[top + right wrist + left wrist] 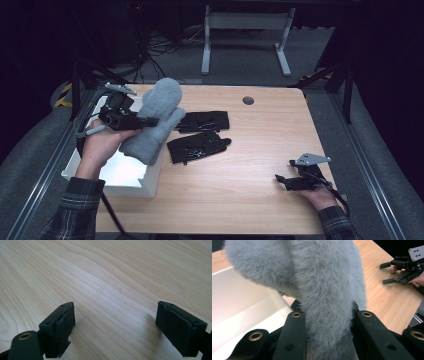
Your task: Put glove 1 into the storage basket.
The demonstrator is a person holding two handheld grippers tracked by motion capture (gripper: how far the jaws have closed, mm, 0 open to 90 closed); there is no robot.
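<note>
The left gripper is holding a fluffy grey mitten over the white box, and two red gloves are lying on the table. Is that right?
Not quite: the two gloves lying on the table are black, not red, as the high view shows. The rest holds: the left gripper is shut on the fluffy grey mitten, holding it over the white box.

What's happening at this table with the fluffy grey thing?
A person is working with a hand-held gripper in each hand. The left gripper is clamped on a fuzzy grey mitten, holding it up at the left end of the wooden table, above a white box. Two black gloves lie flat on the table beside it. The right gripper rests at the table's right side, jaws open, holding nothing.
</note>
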